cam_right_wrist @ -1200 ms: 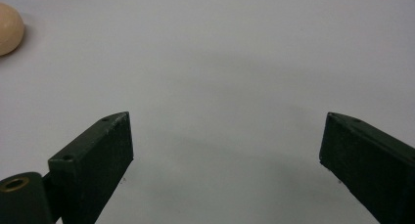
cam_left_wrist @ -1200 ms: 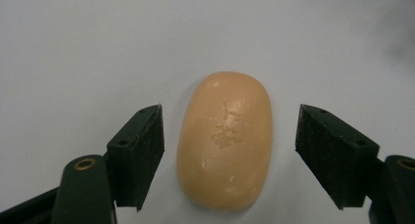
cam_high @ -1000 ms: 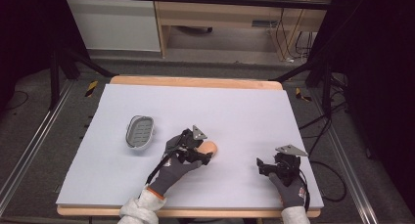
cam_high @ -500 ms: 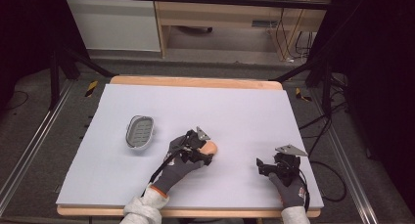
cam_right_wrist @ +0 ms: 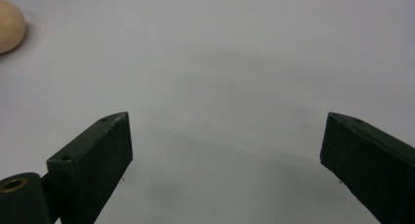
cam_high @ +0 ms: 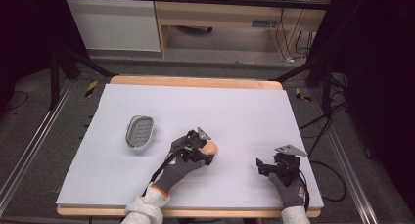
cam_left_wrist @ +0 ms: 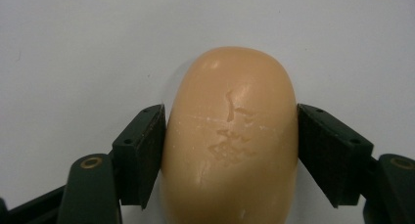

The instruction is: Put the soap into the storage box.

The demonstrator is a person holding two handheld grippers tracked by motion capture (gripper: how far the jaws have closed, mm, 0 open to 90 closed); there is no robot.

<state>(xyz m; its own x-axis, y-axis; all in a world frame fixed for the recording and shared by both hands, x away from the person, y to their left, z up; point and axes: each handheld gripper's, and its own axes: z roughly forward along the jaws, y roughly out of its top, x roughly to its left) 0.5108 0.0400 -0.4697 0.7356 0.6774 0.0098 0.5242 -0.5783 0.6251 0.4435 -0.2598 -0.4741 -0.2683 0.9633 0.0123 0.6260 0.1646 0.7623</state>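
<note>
A peach-coloured oval soap bar (cam_left_wrist: 230,141) lies on the white table top, and my left gripper (cam_left_wrist: 230,136) is shut on it, one black jaw pressed against each long side. In the high view this soap bar (cam_high: 212,147) pokes out past the left gripper (cam_high: 206,150) near the table's middle front. A grey ribbed soap dish (cam_high: 139,131) sits apart to the left of that hand. My right gripper (cam_high: 262,166) rests low at the front right, pointing left, and is open. Its own view shows the right gripper (cam_right_wrist: 227,136) with wide-spread jaws over bare surface, the soap bar (cam_right_wrist: 10,26) far off at top left.
The white mat (cam_high: 235,106) covers a wooden-edged table (cam_high: 195,81). Dark stand legs (cam_high: 73,62) and cables (cam_high: 323,131) flank the table on the floor. A cabinet (cam_high: 112,23) and a shelf unit stand beyond the far edge.
My left gripper with the soap bar has edged very slightly to the right. The right gripper has stayed where it was.
</note>
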